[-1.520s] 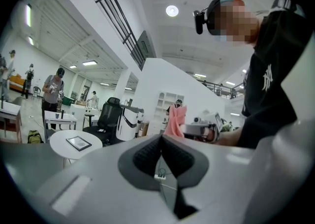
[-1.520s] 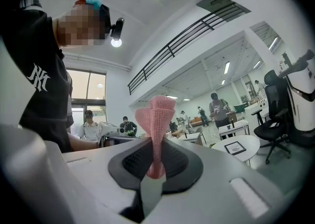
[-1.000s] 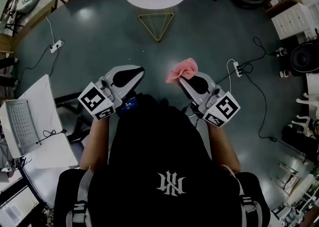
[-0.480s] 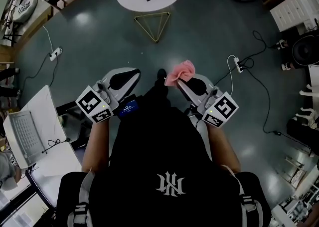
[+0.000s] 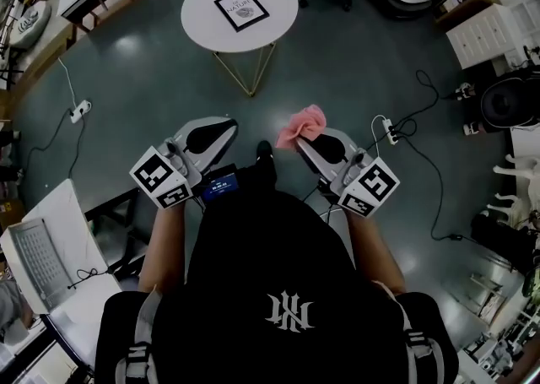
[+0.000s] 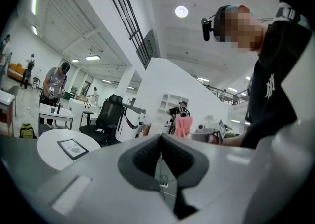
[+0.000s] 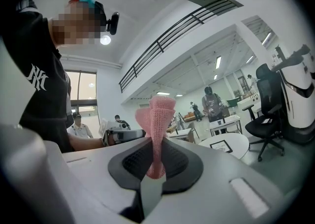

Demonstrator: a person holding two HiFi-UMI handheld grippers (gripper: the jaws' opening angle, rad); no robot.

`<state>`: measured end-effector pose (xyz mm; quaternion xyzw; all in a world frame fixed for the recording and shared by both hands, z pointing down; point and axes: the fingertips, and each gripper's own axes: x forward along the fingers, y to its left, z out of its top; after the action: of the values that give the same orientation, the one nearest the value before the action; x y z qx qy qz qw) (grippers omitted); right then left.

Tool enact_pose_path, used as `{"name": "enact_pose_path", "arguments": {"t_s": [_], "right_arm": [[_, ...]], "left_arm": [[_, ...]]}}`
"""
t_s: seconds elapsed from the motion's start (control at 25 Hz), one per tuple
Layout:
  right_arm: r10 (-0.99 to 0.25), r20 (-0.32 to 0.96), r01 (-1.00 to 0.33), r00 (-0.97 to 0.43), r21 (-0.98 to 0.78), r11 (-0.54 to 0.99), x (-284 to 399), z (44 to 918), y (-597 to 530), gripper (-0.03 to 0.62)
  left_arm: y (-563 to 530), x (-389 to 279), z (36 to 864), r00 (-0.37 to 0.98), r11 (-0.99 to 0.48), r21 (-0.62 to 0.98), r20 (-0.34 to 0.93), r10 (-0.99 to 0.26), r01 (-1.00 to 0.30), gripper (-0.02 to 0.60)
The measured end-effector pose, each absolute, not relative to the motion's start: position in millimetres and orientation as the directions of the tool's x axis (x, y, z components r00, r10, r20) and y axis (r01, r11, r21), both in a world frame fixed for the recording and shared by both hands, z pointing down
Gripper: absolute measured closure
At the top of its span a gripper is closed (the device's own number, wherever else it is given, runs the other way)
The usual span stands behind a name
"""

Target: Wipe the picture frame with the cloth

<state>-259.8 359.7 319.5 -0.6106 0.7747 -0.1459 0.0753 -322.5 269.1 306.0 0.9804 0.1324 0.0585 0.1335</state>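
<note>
Holding left gripper (image 5: 221, 131) out over the grey floor (image 5: 126, 78), jaws pressed together with nothing between them. Seeing picture frame (image 5: 240, 8) lying flat on the round white desk (image 5: 199, 19) ahead, well apart from both grippers, not yet touched. Clamping right gripper (image 5: 309, 143) on a pink cloth (image 5: 305, 124), bunched end sticking up past the jaw tips, about level with the left gripper and near it.

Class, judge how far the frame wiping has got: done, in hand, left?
Done: the right gripper is shut on the pink cloth. In hand: the person stands short of the round table. Left: reaching the picture frame lying there and wiping it.
</note>
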Motion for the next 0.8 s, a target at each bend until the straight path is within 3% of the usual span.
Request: {"name": "enact_pose_path", "arguments": {"t_s": [0.8], "right_arm": [[-0.966, 0.114, -0.93, -0.234, -0.316, 0.188, -84.2, 322.4, 225.2, 0.56]], "left_arm": [[141.8, -149.4, 327.0, 0.954, -0.898, 0.365, 0.07, 0.291, 0.247, 0.58]]}}
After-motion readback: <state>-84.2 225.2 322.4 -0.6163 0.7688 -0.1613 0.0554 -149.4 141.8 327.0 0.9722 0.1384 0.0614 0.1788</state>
